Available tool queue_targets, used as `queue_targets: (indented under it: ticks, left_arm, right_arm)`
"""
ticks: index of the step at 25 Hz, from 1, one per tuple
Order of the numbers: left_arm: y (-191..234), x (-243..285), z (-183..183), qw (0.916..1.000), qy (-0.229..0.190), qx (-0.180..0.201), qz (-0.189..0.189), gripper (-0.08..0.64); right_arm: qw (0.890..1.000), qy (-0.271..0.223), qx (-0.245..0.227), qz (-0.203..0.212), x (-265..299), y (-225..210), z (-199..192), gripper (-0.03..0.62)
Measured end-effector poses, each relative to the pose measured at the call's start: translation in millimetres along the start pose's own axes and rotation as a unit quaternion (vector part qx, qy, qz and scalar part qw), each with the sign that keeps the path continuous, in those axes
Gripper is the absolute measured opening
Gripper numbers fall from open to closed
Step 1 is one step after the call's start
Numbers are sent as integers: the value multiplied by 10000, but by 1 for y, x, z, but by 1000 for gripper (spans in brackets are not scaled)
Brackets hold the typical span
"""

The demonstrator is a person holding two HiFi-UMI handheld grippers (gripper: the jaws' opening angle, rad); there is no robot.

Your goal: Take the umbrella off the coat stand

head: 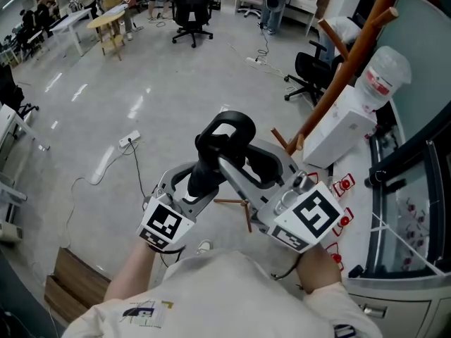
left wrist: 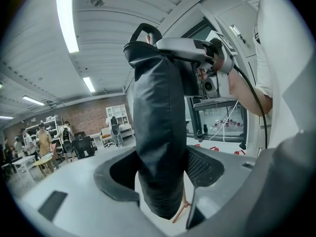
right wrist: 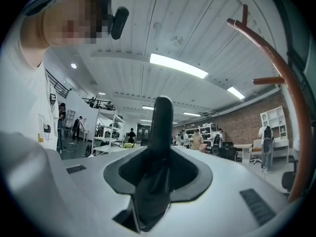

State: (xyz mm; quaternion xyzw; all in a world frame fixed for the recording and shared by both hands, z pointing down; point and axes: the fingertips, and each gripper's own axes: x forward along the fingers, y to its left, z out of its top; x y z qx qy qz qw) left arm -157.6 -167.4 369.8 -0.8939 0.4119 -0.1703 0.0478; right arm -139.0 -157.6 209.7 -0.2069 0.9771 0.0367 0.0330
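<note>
Umbrella [head: 208, 162] black, folded, clear of coat stand [head: 343, 72], my left tool [left wrist: 160, 174] and right tool [right wrist: 155, 174] both pinching it

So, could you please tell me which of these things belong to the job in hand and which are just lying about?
Job in hand:
black folded umbrella, clamped by the left gripper and right gripper
wooden coat stand

Just lying about:
water dispenser
power strip
black office chair
</note>
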Motion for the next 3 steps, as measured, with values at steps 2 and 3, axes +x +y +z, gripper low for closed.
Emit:
queue_targets:
  ticks: [2,3]
  left_arm:
    - [3,-2,0,10000,-3,15,-2,282]
    - [5,-2,1,10000,-2,21,-4,282]
  right_arm:
    - [10000,-6,-13,-8,3,1,1,127]
    - [10000,-8,-19,-11,4,1,2,127]
